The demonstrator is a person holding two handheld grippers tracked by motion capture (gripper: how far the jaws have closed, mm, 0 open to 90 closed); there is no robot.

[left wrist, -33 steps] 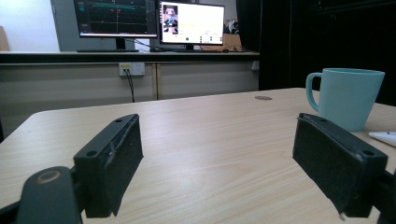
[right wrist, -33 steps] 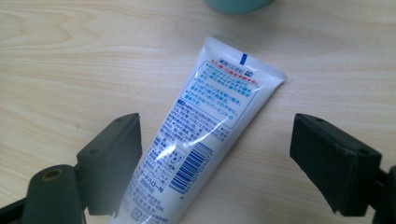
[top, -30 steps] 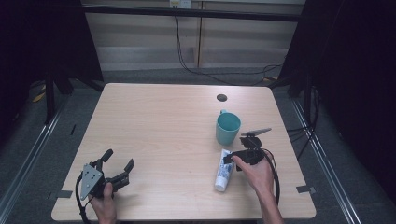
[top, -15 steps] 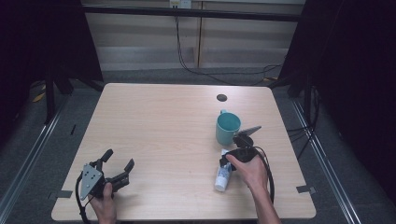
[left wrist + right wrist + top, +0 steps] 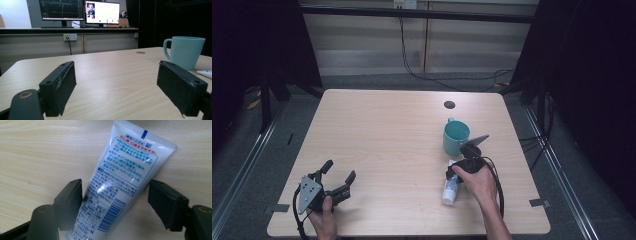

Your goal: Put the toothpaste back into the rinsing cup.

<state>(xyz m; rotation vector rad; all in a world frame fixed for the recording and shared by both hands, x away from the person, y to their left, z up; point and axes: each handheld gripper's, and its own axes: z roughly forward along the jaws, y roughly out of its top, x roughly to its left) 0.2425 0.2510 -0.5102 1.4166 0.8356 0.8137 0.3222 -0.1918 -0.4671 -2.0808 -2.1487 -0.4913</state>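
The table (image 5: pixel 387 150) carries a mug (image 5: pixel 456 138) toward 2 o'clock of its middle and a tube (image 5: pixel 451 190) lying flat at about 4 o'clock, just near of the mug. The right claw (image 5: pixel 453 171) stands over the tube's far end, pointing down at it. In the right claw's own view the tube (image 5: pixel 120 192) runs slantwise between the two jaws, its crimped end toward 1 o'clock; the left-hand jaw sits right against the tube's edge, while the other is apart from it, with bare wood showing in between. The jaws have just been closing and then eased a little wider, and they do not yet clamp the tube. That view also shows the tube's blue-framed print and barcode, too small to make out from above. The left claw (image 5: pixel 337 177) rests at 7 o'clock on the table, jaws wide apart and holding nothing; its view looks level across the wood to the mug (image 5: pixel 185 51) at 2 o'clock, handle turned left, and monitors (image 5: pixel 80 11) beyond.
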